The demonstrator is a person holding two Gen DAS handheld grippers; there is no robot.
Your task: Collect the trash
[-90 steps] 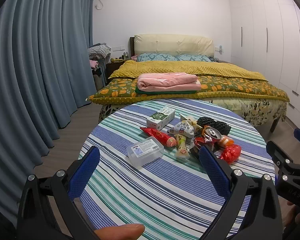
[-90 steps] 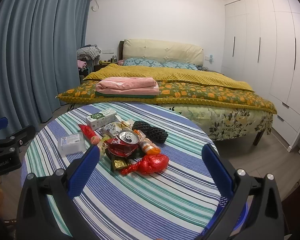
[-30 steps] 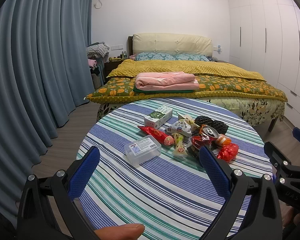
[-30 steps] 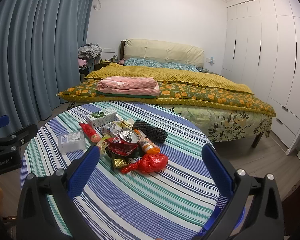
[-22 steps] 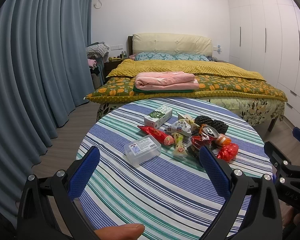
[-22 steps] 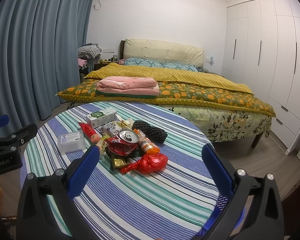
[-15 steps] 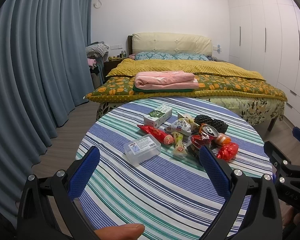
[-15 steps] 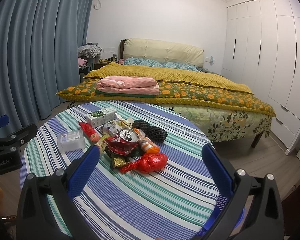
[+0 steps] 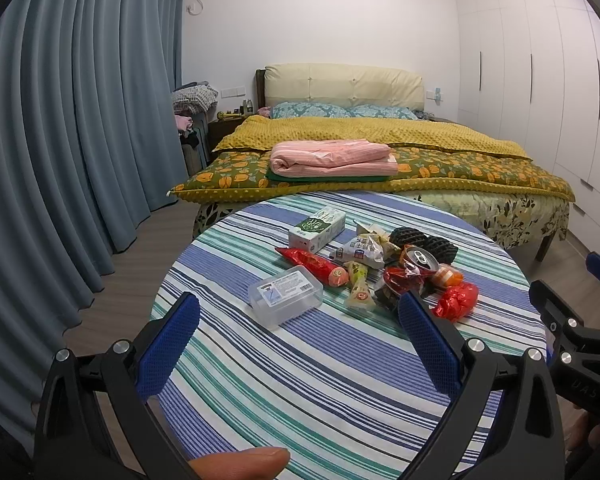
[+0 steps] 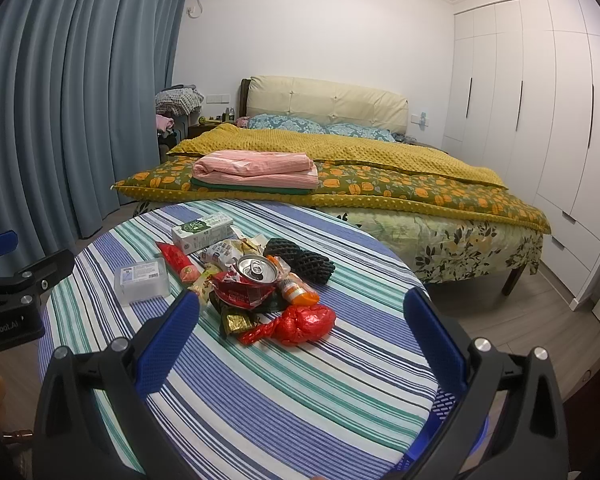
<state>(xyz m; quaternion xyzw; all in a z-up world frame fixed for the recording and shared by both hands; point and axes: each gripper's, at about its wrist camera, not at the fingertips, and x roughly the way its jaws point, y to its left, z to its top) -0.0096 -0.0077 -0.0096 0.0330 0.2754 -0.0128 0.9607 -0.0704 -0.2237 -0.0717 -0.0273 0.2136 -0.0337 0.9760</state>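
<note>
- A heap of trash (image 10: 260, 280) is seen on the far half of a round worktop (image 10: 300, 392) covered by a cloth striped in blue, green and white.
- At the middle of the heap a crushed red can (image 10: 246, 284) is found, its silver top facing up; a red plastic bag (image 10: 300, 322) lies at the near edge, with a small gold wrapper (image 10: 236, 322) just beside it.
- A black foam net (image 10: 300, 260) is placed on the far right side of the heap, and an orange-capped small bottle (image 10: 296, 292) is seen between it and the red bag.
- On the far left side a green and white carton (image 9: 317, 229) lies flat; a red sausage-like pack (image 9: 314, 266) is laid near it.
- A clear plastic box (image 9: 286, 295) with a label is set apart from the heap, on its left.
- The left gripper (image 9: 298, 344) is held above the near part of the worktop, its blue fingers (image 9: 168, 344) spread wide and nothing between them; a fingertip of the person (image 9: 240, 462) shows at the bottom edge.
- The right gripper (image 10: 300, 344) is likewise held wide and unloaded, with the red bag lying beyond its fingers (image 10: 434, 340).
- A blue basket (image 10: 444, 404) is partly visible below the right rim of the worktop.
- Behind the worktop a bed (image 10: 380, 176) with a yellow blanket is seen, folded pink bedding (image 10: 256, 172) resting on it; blue curtains (image 10: 60, 100) hang on the left and white wardrobes (image 10: 540, 120) stand on the right.
</note>
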